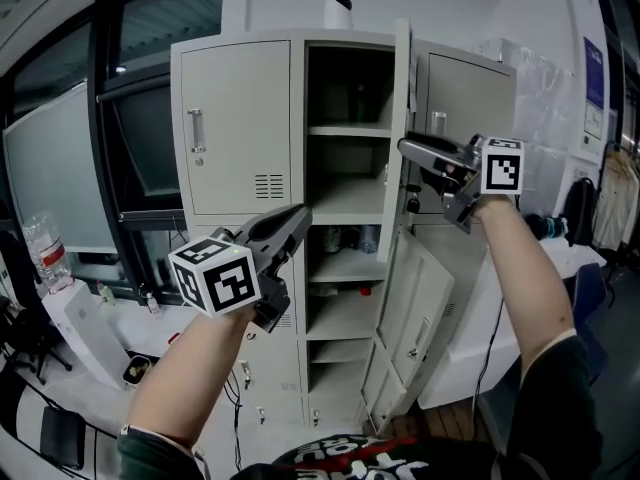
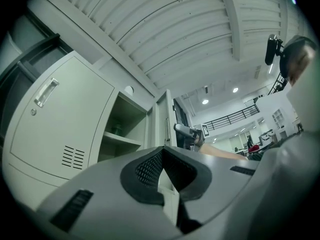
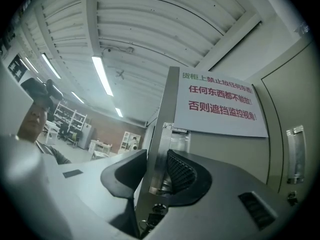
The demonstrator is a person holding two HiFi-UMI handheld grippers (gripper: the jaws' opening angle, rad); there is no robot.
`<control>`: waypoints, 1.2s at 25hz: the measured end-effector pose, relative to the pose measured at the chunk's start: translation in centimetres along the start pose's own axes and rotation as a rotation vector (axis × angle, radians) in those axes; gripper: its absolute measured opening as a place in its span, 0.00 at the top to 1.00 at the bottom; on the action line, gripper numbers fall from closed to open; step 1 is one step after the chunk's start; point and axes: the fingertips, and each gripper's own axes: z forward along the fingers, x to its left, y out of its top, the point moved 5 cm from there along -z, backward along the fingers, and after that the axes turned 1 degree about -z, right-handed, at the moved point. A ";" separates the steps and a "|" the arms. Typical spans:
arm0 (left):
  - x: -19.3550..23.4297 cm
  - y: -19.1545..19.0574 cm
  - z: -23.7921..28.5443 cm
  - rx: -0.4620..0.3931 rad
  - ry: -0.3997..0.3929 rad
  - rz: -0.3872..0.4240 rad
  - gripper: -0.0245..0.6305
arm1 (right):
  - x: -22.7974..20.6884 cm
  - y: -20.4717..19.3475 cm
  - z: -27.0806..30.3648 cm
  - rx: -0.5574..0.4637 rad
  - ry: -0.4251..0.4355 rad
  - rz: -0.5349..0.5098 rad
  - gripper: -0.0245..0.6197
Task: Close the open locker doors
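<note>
At the far left of the head view, a clear plastic bottle [image 1: 40, 246] stands near a dark window. The grey locker [image 1: 240, 53] rises in the middle of the room, and its upper-left door [image 1: 235, 128] sits shut, with a metal handle [image 1: 196, 130] and a small vent.

In front of that door, the left gripper [image 1: 298, 216] hangs in the air on a bare forearm and points up toward the locker, touching nothing. The left gripper view shows its jaws pressed together at the tips, with nothing between them.

The middle column stands open. It holds several shelves, and 2 small bottles [image 1: 352, 238] sit on 1 of them. A white rounded object [image 1: 338, 10] rests on top of the locker.

The open upper door [image 1: 401, 118] swings out toward the camera and shows edge-on. Below it, the open lower door [image 1: 415, 318] leans out to the right.

The right gripper [image 1: 405, 146] is at the free edge of the open upper door. In the right gripper view, that edge [image 3: 162, 134] stands upright between the jaws, which pinch it with a pad against each face. Just right of the edge, a white notice [image 3: 220, 104] carries red and green print. Farther right is another shut door [image 3: 295, 134] with its handle.
</note>
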 end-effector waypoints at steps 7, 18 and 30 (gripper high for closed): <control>2.7 0.4 -2.0 0.000 0.024 -0.005 0.95 | -0.8 -0.6 3.9 -0.003 0.006 0.007 0.75; 6.8 0.0 -4.3 0.023 0.052 0.006 0.95 | -3.3 -2.2 9.6 -0.002 -0.035 0.014 0.81; 10.1 -0.4 -6.8 0.040 0.079 0.002 0.95 | -6.5 -3.7 14.3 0.069 -0.270 0.004 0.85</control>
